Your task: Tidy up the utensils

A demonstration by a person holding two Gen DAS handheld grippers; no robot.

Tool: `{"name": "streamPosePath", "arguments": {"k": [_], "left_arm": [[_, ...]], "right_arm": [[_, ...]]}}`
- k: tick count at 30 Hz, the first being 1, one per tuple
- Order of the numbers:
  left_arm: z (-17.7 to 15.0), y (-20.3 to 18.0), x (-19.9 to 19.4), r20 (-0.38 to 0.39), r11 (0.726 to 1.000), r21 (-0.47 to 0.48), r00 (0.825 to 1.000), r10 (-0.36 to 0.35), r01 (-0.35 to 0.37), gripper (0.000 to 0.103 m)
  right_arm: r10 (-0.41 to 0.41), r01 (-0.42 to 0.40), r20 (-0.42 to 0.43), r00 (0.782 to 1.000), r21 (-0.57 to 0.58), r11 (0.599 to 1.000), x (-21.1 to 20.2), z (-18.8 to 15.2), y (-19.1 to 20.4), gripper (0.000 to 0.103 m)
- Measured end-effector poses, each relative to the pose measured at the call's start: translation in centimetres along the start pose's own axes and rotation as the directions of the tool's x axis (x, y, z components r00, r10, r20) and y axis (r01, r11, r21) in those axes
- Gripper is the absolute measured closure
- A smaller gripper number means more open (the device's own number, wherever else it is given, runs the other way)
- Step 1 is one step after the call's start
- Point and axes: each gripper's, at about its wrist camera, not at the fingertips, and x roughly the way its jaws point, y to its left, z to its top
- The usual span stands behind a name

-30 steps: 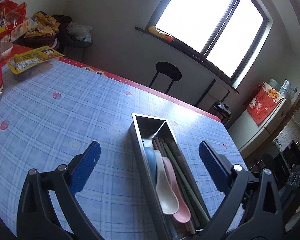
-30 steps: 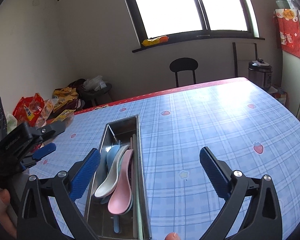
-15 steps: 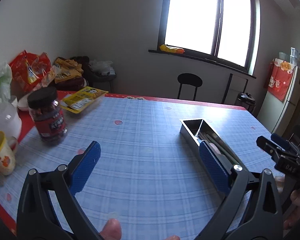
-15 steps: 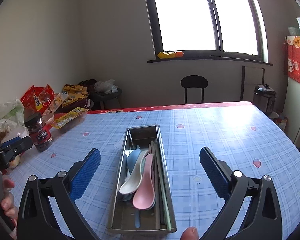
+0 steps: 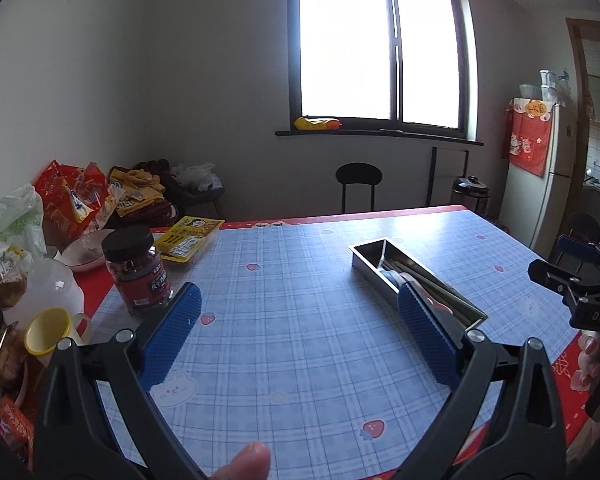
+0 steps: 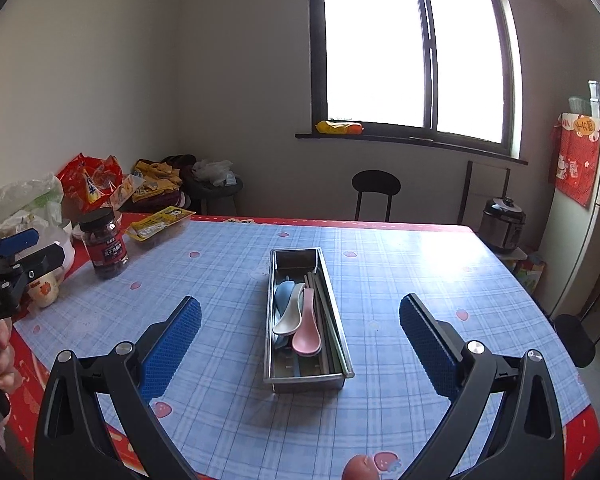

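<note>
Your left gripper [image 5: 300, 330] has its blue fingers [image 5: 172, 336] spread wide with nothing between them. Your right gripper [image 6: 300, 336] is the same: its fingers [image 6: 428, 344] are far apart and hold nothing. Both hang above the table [image 6: 420, 280], not touching it.

Half a second ago both grippers were a bit closer in. Now they have pulled back and up, so you see more of the table and more of the room. In the right view the metal tray [image 6: 305, 380] now sits between your fingers, farther out than before. In the left view the tray [image 5: 364, 256] lies off to the right, partly hidden behind your right-hand finger. One second ago the left gripper was right over the tray.

The tray lies in the middle of the table. Inside it are a blue spoon [image 6: 283, 294], a white spoon [image 6: 290, 318] and a pink spoon [image 6: 306, 332], piled together, with long chopsticks [image 6: 328, 320] beside them on the right.

On the left end of the table stand a dark jar [image 6: 104, 244], a yellow packet [image 6: 160, 222], a yellow cup [image 5: 48, 330] and snack bags [image 5: 72, 200]. They are well apart from the tray. A black chair [image 6: 374, 190] stands behind the table, under the window [image 6: 412, 48].
</note>
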Motion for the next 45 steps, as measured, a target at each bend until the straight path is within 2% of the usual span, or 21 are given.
{"name": "streamPosePath", "arguments": {"k": [3, 12, 45], "left_arm": [[-0.5, -0.6, -1.2, 0.008, 0.999, 0.016, 0.999, -0.036, 0.036, 0.006], [-1.6, -1.0, -3.5, 0.000, 0.998, 0.034, 0.998, -0.056, 0.056, 0.006], [-1.2, -1.8, -4.0, -0.005, 0.996, 0.089, 1.000, -0.009, 0.009, 0.006]], "right_arm": [[-0.019, 0.019, 0.011, 1.000, -0.008, 1.000, -2.1, -0.4, 0.5, 0.006], [-0.029, 0.029, 0.031, 0.999, 0.006, 1.000, -5.5, -1.5, 1.4, 0.006], [-0.066, 0.066, 0.034, 0.997, 0.023, 0.998, -5.9, -1.2, 0.1, 0.006]]}}
